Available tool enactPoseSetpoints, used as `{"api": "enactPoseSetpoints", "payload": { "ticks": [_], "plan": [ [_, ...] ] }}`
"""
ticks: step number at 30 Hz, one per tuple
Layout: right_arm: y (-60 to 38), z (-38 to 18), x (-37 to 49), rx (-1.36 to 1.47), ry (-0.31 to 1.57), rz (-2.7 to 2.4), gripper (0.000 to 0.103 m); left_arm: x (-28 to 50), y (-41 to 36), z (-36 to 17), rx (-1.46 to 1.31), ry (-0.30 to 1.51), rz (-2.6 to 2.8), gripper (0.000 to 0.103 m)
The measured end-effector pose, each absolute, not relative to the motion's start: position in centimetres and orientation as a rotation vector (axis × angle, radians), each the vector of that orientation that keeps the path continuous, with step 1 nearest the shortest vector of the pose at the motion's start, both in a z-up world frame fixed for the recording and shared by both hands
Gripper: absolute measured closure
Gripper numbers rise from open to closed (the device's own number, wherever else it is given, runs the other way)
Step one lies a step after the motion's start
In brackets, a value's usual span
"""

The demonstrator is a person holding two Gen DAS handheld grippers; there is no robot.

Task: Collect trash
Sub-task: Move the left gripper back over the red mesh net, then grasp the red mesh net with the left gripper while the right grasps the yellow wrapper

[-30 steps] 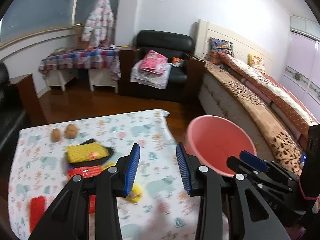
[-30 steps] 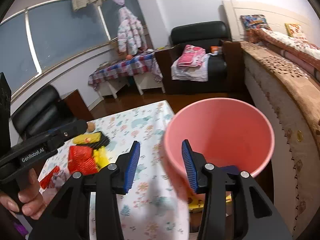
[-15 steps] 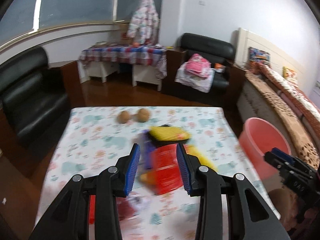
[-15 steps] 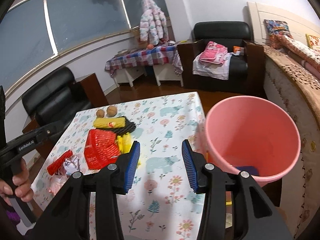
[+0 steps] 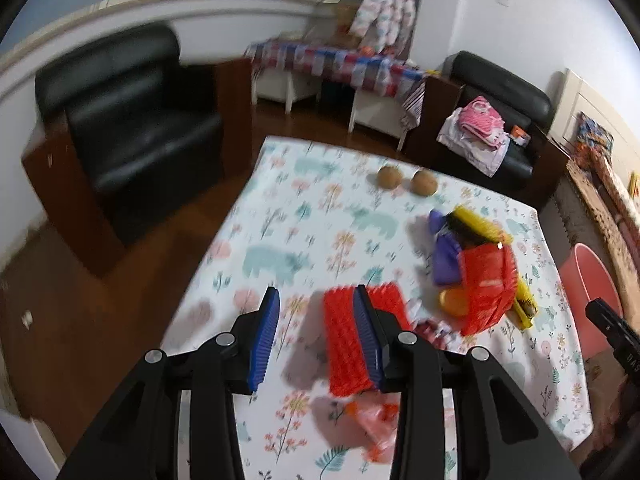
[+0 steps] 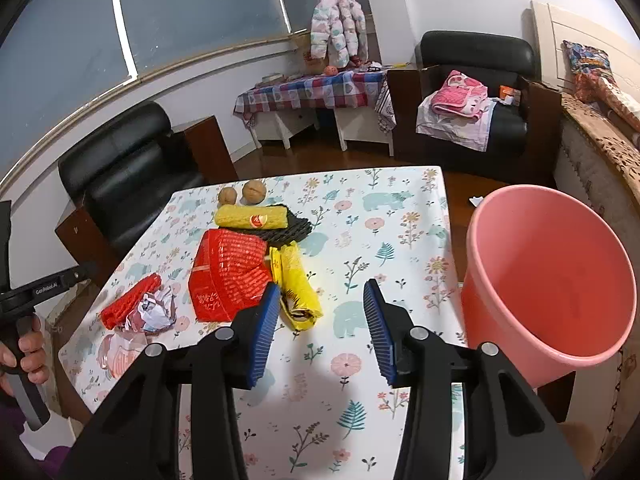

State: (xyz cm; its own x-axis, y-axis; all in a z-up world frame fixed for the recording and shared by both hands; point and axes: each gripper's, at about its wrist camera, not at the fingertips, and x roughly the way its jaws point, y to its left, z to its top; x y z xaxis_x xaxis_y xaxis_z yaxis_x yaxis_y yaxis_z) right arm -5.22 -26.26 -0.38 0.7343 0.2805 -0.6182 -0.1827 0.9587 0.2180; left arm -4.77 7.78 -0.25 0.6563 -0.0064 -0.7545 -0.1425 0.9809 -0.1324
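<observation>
Your left gripper [image 5: 316, 334] and right gripper [image 6: 320, 330] were both spread apart, empty, above bare tablecloth [image 6: 400, 208] beside the pink bucket [image 6: 548, 280].

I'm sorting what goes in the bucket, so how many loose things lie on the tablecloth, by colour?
Red: 2, mesh bag, small mesh piece
Yellow: 2, mesh roll, plastic bag
Black: 1, mesh
Purple: 1, bag
Brown: 2, round fruits
Pale: 2, crumpled paper, clear wrapper
Total: 10

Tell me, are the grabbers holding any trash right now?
No. The left gripper is open above the table with nothing between its pads. The right gripper is open and empty too.
</observation>
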Motion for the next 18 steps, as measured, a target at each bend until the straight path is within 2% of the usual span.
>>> {"api": "enactPoseSetpoints", "payload": {
  "ticks": [3, 7, 13, 14, 15, 16, 18],
  "plan": [
    [-26.0, -0.6, -5.2, 0.142, 0.709, 0.255, 0.059, -4.3, 8.4, -1.8, -0.282, 0.924, 0.044, 0.066],
    [-25.8, -0.8, -5.0, 0.131, 0.716, 0.246, 0.059, -3.9, 8.1, -3.4, -0.360, 0.978, -0.001, 0.059],
    [-25.4, -1.2, -4.7, 0.119, 0.735, 0.251, 0.059, -2.9, 6.4, -4.6, -0.371, 1.004, -0.051, 0.059],
    [-25.3, -1.3, -4.7, 0.116, 0.737, 0.252, 0.059, -2.8, 6.3, -4.7, -0.366, 1.003, -0.059, 0.061],
    [-25.1, -1.3, -4.6, 0.114, 0.740, 0.252, 0.059, -2.7, 6.1, -4.7, -0.363, 1.004, -0.070, 0.066],
    [-25.1, -1.5, -4.5, 0.112, 0.746, 0.253, 0.059, -2.6, 6.0, -4.7, -0.361, 1.004, -0.088, 0.076],
    [-24.9, -1.7, -4.2, 0.112, 0.756, 0.254, 0.059, -2.6, 5.8, -4.5, -0.347, 0.998, -0.104, 0.082]
  ]
}}
